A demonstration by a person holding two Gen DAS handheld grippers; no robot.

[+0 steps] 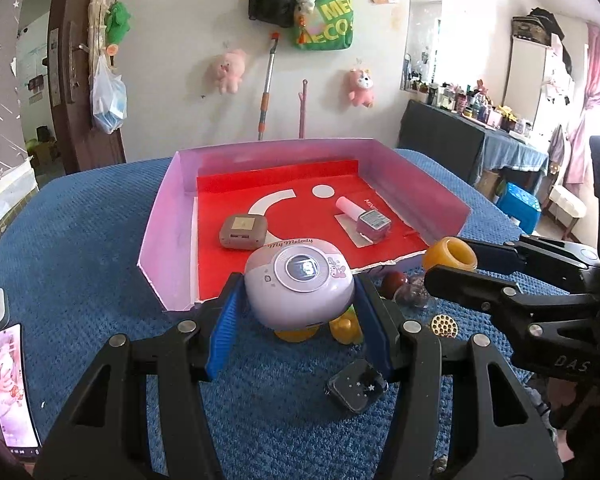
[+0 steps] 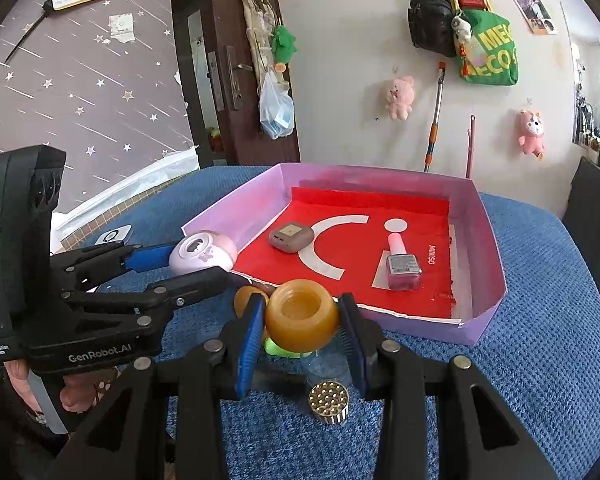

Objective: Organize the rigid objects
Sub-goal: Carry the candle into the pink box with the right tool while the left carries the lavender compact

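Both grippers are loaded up right at the near, torn edge of the pink tray. The left gripper is clamped on a lilac My Melody gadget, held up off the blue cloth just in front of the tray's near left corner. The right gripper is squeezing an amber ring-shaped piece, hanging just in front of the tray's near edge.

Inside the tray on the red liner: a brownish rounded case toward the left, and a pink nail polish bottle lying toward the right.

In front of the tray on the cloth sit a small gold honeycomb disc, a black starry cube and some yellow bits.
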